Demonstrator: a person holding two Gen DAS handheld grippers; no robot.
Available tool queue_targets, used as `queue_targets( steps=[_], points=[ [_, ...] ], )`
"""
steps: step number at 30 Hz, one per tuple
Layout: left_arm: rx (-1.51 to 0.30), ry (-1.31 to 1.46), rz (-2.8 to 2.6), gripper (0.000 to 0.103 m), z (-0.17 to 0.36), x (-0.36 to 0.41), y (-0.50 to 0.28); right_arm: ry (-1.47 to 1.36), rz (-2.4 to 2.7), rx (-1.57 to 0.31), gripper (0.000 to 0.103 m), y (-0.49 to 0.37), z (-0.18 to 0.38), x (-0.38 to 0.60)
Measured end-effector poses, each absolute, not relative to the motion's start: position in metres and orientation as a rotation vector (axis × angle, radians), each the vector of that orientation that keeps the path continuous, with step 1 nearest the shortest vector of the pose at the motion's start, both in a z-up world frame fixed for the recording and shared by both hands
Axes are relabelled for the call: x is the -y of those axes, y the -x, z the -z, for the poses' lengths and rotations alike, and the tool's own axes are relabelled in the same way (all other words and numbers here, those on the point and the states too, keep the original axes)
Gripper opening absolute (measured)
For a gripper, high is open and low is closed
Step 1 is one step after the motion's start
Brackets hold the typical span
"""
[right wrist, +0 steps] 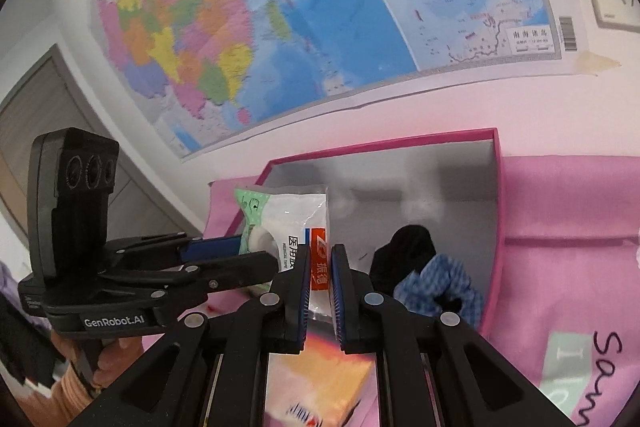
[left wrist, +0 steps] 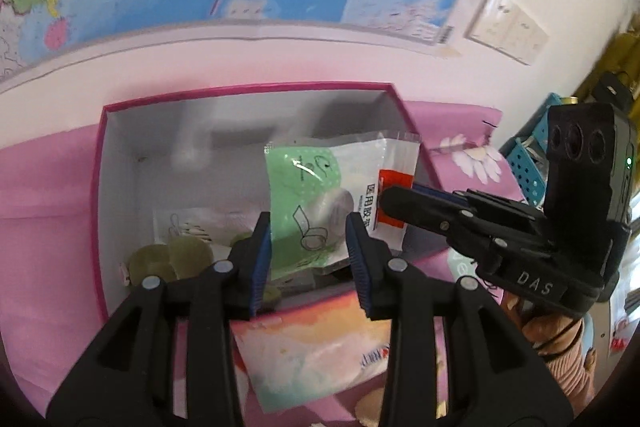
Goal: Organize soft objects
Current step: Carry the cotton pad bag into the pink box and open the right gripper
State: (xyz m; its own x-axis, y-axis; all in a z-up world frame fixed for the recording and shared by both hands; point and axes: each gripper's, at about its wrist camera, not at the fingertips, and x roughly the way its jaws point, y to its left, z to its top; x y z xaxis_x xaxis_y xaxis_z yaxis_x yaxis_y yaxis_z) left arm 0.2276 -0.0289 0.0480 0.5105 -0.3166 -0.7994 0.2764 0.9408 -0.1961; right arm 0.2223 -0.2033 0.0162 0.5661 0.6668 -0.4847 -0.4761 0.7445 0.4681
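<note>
Right wrist view: right claw point(right wrist: 321, 291) clamps medical-tape packet point(right wrist: 288, 227) above pink box point(right wrist: 494, 187), left claw point(left wrist: 308, 251) open around it; placement step, likely next: lower, release.

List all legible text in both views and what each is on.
"DAS": right gripper body.
"GenRobot.AI": left gripper body.
"医用胶带": tape packet.
"振德": the packet's orange tag.
"南海诸岛": wall map inset.
"Sam", cut off: pink cloth.
Packet's small print, tissue pack and other map labels: too blurred.
</note>
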Motion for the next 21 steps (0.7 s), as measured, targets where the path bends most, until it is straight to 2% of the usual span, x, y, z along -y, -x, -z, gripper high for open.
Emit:
queue_targets(
  steps=[8, 10, 11, 21],
  points=[
    [-1.06, 0.044, 0.225, 0.042, -0.032, 0.028, -0.26, -0.336, -0.601, -0.747, 0.014, -0.259, -0.001, 0.193],
    [-1.065, 0.054, 0.197, 0.042, -0.03, 0.024, -0.264, -0.359, -0.571, -0.753, 0.029, -0.264, 0.001, 0.193],
    [-1.066, 0.067, 0.188, 0.042, -0.029, 0.021, -0.265, -0.384, -0.564, -0.75, 0.041, -0.265, 0.001, 0.195],
    [-0.943, 0.07, 0.258, 0.043, -0.043, 0.012, -0.229, -0.327, -0.559, -0.69, 0.043, -0.238, -0.006, 0.204]
  ],
)
